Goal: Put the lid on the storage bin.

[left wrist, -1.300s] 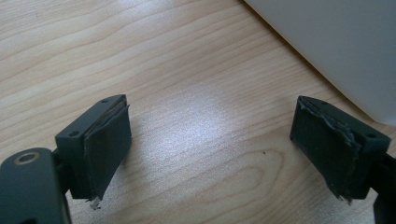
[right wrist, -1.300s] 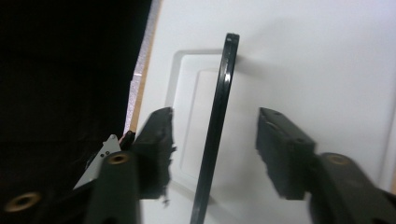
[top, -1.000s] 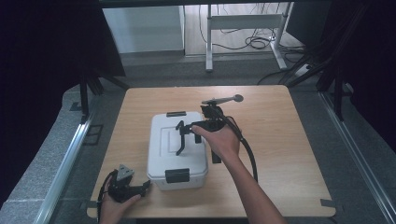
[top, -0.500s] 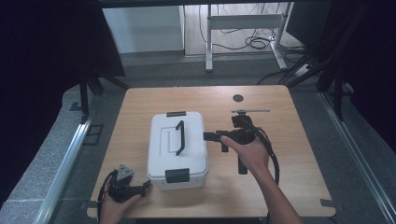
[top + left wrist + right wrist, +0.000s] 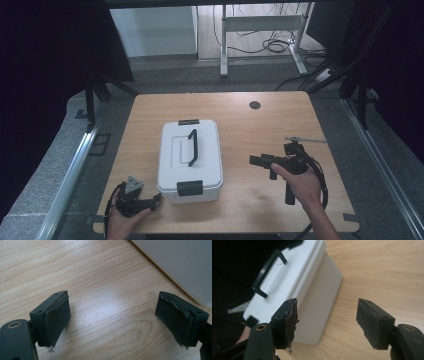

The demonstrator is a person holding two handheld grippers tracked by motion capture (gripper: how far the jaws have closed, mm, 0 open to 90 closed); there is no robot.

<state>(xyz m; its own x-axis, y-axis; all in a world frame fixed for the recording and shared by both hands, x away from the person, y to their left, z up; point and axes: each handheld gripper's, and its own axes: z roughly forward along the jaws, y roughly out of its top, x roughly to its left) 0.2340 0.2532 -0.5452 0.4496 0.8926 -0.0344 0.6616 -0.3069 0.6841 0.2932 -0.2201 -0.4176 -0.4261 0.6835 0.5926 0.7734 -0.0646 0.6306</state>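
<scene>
A white plastic box (image 5: 190,155) with a black carry handle (image 5: 192,146) and black latches stands shut in the middle of the wooden table (image 5: 240,110). My right gripper (image 5: 256,160) hovers to the box's right, jaws pointing at it, open with nothing between them. In the right gripper view the box (image 5: 312,290) lies ahead, left of the open gripper (image 5: 327,322). My left gripper (image 5: 156,199) rests near the table's front left, beside the box's front corner, open. In the left gripper view the box wall (image 5: 180,262) shows at the upper right above the open gripper (image 5: 112,317).
A round dark cable hole (image 5: 255,105) sits at the table's far side. Bare wood stretches to the right of the box and behind it. Beyond the table are a grey floor, a desk frame (image 5: 260,30) and cables.
My right gripper has left the box's handle and drawn back to the right and toward the front of the table. The left gripper has stayed put.
</scene>
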